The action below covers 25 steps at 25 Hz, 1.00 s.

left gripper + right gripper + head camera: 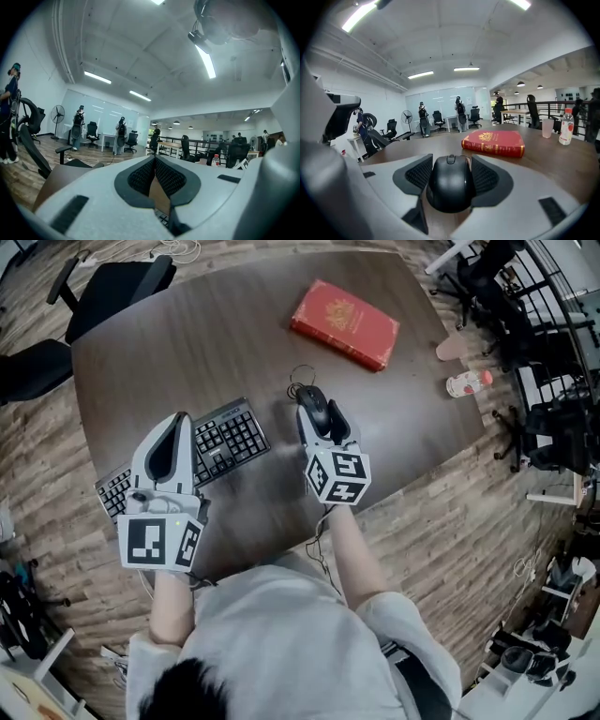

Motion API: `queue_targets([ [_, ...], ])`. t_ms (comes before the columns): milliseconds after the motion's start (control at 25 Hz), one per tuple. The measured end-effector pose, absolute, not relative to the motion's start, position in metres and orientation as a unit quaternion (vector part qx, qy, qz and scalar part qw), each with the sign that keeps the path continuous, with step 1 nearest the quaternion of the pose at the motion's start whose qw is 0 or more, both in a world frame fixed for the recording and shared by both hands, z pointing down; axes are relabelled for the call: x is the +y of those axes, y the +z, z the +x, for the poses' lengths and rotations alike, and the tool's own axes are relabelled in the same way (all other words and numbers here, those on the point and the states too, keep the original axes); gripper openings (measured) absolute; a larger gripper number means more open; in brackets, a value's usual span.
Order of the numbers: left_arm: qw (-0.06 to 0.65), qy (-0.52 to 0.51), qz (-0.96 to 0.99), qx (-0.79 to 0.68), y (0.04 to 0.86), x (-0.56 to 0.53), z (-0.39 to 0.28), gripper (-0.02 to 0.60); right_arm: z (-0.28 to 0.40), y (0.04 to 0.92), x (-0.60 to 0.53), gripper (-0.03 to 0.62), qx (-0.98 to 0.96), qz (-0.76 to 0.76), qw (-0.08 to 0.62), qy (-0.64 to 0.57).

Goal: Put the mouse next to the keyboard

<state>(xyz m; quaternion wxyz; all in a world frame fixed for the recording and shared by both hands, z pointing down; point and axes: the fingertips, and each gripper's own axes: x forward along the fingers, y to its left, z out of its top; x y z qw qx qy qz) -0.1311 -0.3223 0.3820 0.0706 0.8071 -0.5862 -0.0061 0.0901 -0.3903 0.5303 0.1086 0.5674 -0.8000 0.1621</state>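
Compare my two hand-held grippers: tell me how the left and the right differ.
The left hand-held gripper has its jaws together with nothing between them; the right hand-held gripper has its jaws closed on the black computer mouse. The left hangs over the black keyboard; the right is beside the keyboard's right end, over the brown wooden table. Both are white and carry a marker cube.

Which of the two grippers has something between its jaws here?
The right gripper: its jaws clasp the sides of the black mouse. The left gripper has its jaws meeting with nothing between them, over the keyboard.
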Motion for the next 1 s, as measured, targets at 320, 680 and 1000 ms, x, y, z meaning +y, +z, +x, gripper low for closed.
queue_targets([
  [320,0.082,-0.003,0.802,-0.592,0.393,-0.328,-0.143,0.009,0.07,0.568,-0.395,0.249,-0.797,0.556,0.143,0.187],
  [680,0.093,-0.001,0.795,-0.599,0.404,-0.331,-0.152,0.009,0.056,0.606,-0.394,0.249,-0.789,0.544,0.187,0.216],
  [1000,0.097,0.0,0.794,-0.601,0.409,-0.332,-0.157,0.009,0.054,0.628,-0.391,0.249,-0.777,0.538,0.225,0.238],
])
